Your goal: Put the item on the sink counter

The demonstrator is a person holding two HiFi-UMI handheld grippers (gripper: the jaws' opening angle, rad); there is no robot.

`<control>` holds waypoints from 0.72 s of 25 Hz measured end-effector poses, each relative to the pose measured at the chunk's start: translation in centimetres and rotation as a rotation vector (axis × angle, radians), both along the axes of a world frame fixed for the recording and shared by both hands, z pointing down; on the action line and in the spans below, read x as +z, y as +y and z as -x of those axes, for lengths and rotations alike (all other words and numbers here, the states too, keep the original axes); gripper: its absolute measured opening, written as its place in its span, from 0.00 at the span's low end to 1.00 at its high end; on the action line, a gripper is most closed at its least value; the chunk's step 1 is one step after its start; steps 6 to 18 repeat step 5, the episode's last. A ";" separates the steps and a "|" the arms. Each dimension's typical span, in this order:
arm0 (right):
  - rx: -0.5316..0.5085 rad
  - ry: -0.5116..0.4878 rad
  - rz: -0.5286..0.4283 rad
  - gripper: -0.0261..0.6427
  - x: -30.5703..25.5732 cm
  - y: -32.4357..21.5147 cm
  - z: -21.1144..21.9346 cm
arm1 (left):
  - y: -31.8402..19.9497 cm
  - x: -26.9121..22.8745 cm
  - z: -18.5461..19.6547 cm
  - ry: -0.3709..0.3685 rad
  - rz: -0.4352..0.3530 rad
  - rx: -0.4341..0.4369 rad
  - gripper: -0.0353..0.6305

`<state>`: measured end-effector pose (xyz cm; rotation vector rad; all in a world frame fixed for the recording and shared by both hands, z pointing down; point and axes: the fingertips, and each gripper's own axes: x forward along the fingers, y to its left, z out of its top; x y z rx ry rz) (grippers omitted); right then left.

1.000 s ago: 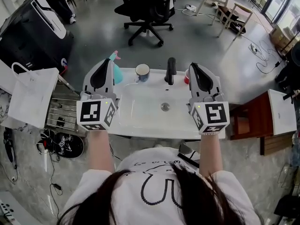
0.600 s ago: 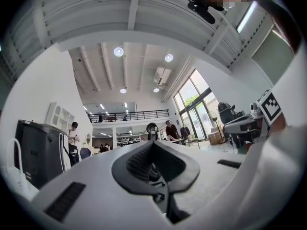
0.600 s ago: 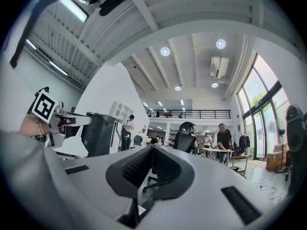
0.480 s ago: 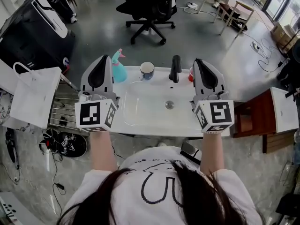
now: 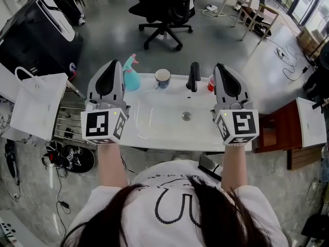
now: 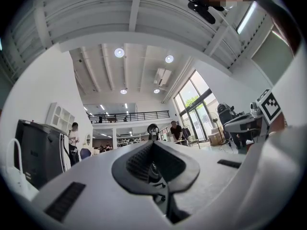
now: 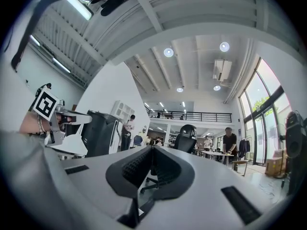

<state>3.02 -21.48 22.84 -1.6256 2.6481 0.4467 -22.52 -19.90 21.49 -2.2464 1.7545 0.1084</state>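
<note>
Over the sink (image 5: 169, 144), both forearms reach forward, left claw (image 5: 113, 65) and right claw (image 5: 222, 67) each closed tight, holding nothing.

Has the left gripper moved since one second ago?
Yes, slightly. In the head view the left gripper has shifted left from the spray bottle, which it covered more before.

white sink counter (image 5: 165, 141), spray bottle (image 5: 129, 76), mug (image 5: 162, 78), red cup (image 5: 211, 83)
</note>
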 end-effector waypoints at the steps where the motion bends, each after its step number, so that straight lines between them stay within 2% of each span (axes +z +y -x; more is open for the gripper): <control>1: -0.002 0.001 -0.002 0.08 -0.1 0.0 0.0 | 0.1 -0.1 0.1 0.001 -0.003 0.000 0.07; 18: -0.005 0.002 -0.008 0.08 -0.5 0.0 0.2 | 0.1 -0.5 0.4 0.005 -0.011 0.000 0.07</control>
